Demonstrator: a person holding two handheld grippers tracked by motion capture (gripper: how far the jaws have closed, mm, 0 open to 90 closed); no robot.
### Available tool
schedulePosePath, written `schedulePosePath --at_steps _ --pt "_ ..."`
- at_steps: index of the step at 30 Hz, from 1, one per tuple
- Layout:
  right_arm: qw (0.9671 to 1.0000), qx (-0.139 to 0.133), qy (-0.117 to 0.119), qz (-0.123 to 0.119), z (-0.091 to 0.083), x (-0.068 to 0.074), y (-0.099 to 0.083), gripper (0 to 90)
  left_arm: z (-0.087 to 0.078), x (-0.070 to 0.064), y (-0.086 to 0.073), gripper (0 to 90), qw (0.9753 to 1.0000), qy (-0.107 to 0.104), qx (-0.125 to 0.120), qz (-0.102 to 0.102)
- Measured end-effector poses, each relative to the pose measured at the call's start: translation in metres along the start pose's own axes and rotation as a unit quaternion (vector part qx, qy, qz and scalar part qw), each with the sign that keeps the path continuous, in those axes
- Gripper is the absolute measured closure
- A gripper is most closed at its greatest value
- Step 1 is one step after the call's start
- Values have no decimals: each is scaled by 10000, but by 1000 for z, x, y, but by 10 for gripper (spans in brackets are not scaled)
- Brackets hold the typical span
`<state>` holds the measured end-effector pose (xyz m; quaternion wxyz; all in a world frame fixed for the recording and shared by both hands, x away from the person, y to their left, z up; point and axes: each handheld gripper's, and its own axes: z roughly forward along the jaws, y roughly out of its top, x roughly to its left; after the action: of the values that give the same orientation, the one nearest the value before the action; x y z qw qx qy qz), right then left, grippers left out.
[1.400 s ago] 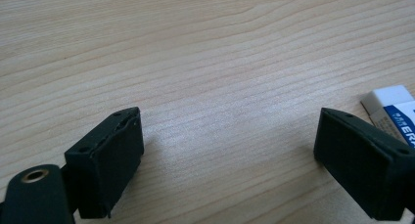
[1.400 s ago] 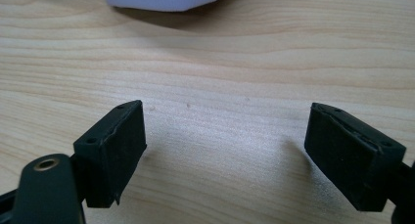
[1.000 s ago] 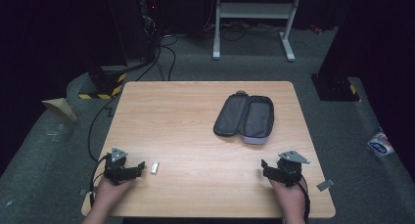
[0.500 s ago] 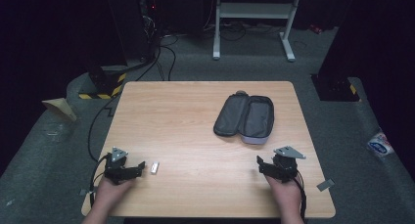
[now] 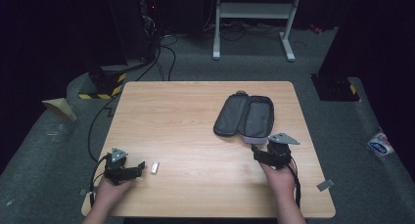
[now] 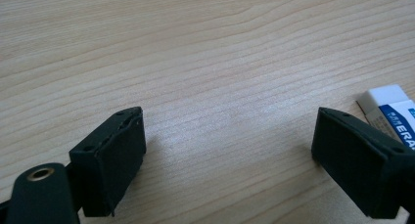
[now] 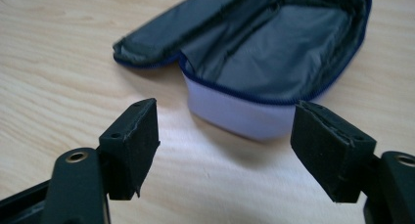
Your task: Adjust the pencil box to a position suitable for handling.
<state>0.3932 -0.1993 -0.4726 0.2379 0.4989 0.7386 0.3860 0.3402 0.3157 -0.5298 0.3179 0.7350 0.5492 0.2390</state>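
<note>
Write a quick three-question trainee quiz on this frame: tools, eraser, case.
1. True or false: the pencil case lies zipped shut on the table.
2. Which tool is nearer the eraser? A) left tool B) right tool
3. In the right gripper view, what lies straight ahead between the jaws, and are they touching it?

Key
1. False: it lies open, its grey lining in sight.
2. A: the eraser lies just beyond the left tool's tip, beside one jaw in the left gripper view.
3. The open pencil case's pale end; no, the jaws stand wide apart and short of it.
</note>
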Motion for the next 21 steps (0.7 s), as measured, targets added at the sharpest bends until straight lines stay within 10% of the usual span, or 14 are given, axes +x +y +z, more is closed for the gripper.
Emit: schedulePosePath --at_steps 21 --pt "9992 325 158 -178 50 14 36 483 1 1 1 129 10000 -26 3 32"
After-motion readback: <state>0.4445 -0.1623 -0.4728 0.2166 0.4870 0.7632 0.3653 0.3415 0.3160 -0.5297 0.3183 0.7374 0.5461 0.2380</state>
